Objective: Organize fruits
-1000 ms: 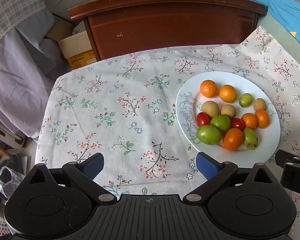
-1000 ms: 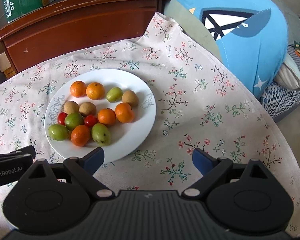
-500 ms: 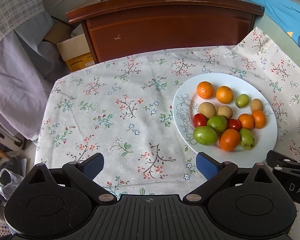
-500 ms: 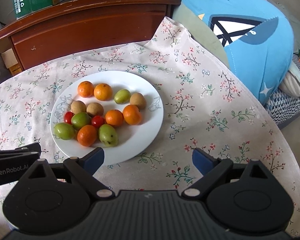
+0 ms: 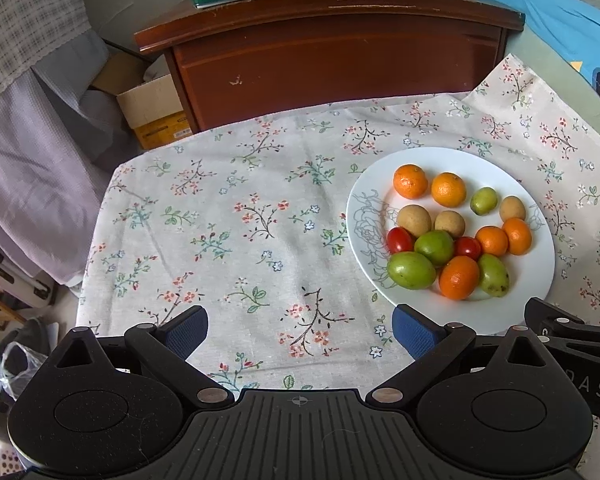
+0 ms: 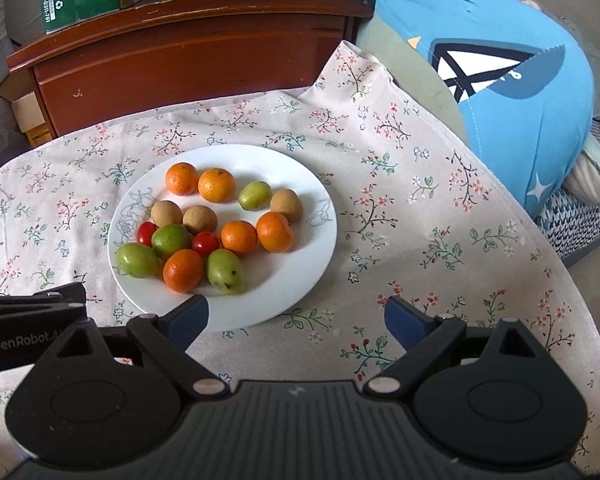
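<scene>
Your left view alone shows the cardboard box [image 5: 152, 108] past the cloth's [image 5: 228, 232] left edge; your right view alone shows the blue cushion [image 6: 500, 92] crowding its right edge. Both the left gripper [image 5: 300, 330] and right gripper [image 6: 296, 320] gape wide, holding nothing. The plate [image 6: 300, 264] sits mid-cloth, bare cloth either side, carrying oranges [image 6: 182, 178], green fruits [image 6: 138, 260], brown ones and tomatoes [image 6: 205, 242].

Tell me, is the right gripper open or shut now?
Open. The right gripper has its two blue fingertips wide apart, nothing between them, above the floral tablecloth beside the white round plate.
</scene>
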The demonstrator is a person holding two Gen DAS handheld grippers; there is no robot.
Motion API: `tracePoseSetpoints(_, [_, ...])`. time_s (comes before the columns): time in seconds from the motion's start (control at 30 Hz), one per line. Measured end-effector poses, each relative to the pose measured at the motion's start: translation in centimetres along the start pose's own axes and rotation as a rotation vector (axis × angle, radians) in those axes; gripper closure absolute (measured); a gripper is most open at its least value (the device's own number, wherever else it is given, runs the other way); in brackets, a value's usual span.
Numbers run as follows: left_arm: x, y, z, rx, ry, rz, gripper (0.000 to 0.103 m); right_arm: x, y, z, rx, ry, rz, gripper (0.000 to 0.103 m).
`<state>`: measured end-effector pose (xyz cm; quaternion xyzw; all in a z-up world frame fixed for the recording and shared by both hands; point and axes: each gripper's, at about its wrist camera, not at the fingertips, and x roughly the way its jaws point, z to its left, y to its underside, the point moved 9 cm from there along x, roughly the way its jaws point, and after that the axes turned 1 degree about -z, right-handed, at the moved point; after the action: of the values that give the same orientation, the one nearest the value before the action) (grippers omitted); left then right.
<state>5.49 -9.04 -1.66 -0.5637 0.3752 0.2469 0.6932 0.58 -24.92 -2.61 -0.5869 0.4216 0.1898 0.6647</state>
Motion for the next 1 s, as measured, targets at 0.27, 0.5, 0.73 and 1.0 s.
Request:
tracePoseSetpoints(0.27, [-0.6,0.2,0.4,0.000,-0.008,-0.014,0.003,-0.5,0.1,0.3,0.001,-0.019,-0.029,0.008])
tracePoseSetpoints(0.5, [-1.4,0.7,0.7,0.017,-0.018,-0.026,0.003,-1.0,0.9,0.3,0.035,-0.037,-0.033,0.008])
tracePoseSetpoints(0.73, [-2.3,1.9,1.2,0.013,-0.005,-0.030,0.003,-2.2,2.3,0.4,0.078,-0.046,-0.060,0.008])
tracePoseSetpoints(1.0, [-3.3,4.7,2.2,0.005,0.009,-0.002,0.003,-3.5,4.3,1.3,0.053,-0.084,-0.077,0.008])
